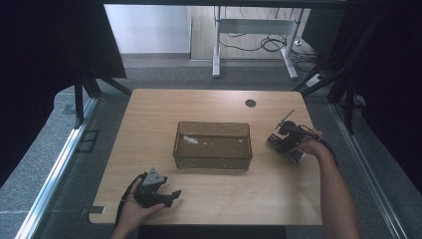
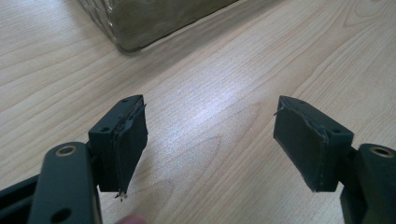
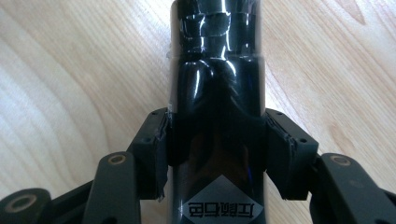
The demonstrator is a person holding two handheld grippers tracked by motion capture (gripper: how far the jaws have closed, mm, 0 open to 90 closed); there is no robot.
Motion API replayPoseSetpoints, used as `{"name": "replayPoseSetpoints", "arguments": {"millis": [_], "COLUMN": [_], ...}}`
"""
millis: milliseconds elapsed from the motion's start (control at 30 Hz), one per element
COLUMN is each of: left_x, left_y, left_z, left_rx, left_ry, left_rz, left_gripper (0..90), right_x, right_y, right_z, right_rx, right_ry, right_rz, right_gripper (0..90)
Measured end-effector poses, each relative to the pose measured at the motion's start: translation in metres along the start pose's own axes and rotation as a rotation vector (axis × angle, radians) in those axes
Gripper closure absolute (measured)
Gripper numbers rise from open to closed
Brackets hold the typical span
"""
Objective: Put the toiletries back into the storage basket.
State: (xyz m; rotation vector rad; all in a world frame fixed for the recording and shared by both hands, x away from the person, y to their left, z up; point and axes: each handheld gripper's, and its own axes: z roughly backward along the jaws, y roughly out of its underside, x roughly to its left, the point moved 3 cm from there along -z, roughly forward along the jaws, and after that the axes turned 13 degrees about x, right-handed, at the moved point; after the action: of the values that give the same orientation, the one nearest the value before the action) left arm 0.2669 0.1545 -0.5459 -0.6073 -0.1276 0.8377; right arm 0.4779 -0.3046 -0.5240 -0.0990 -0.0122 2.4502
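Left gripper [image 1: 171, 195] is held low at near edge of worktop [image 1: 149, 114], fingers [image 2: 123, 140] spread wide w/ nothing between. Pale wood grain is seen beneath. Clear tub [image 1: 212, 145] sits mid-worktop. At right edge, right gripper [image 3: 217, 149] is clamped on glossy black bottle [image 3: 217, 93]. Beyond: grey carpet, a white desk frame [image 1: 254, 30] w/ cables, black curtains at both sides.

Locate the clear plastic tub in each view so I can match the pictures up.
High view: the clear tub sits mid-table, between the left gripper and the right gripper.
Left gripper view: one corner of it at the top edge, beyond the open jaws.
Right gripper view: not in it.
Shared landmark: the light wooden tabletop.
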Motion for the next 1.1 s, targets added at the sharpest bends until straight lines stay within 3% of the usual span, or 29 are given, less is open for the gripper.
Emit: {"name": "replayPoseSetpoints", "arguments": {"millis": [133,300,333,667,1100], "left_x": [0.0,0.001,0.001,-0.002,-0.004], "left_y": [-0.001,-0.001,-0.001,-0.004,-0.004], "left_z": [0.001,0.0,0.001,0.0,0.0], "left_rx": [-0.008,-0.009,-0.007,-0.007,-0.01], "left_ry": [0.01,0.007,0.007,0.011,0.013], "left_rz": [0.001,0.003,-0.001,-0.014,-0.013], "left_gripper": [26.3,26.3,26.3,26.3,26.3], "right_x": [0.001,0.008,0.012,0.029,0.048], "right_y": [0.0,0.0,-0.001,-0.006,-0.023], "right_z": [0.013,0.033,0.043,0.084,0.106], "right_rx": [-0.03,-0.039,-0.057,-0.127,-0.196], "right_ry": [-0.007,0.006,0.009,0.011,-0.004], "right_rz": [0.003,0.047,0.066,0.127,0.177], "right_gripper": [46.0,46.0,46.1,46.3,46.3]}}
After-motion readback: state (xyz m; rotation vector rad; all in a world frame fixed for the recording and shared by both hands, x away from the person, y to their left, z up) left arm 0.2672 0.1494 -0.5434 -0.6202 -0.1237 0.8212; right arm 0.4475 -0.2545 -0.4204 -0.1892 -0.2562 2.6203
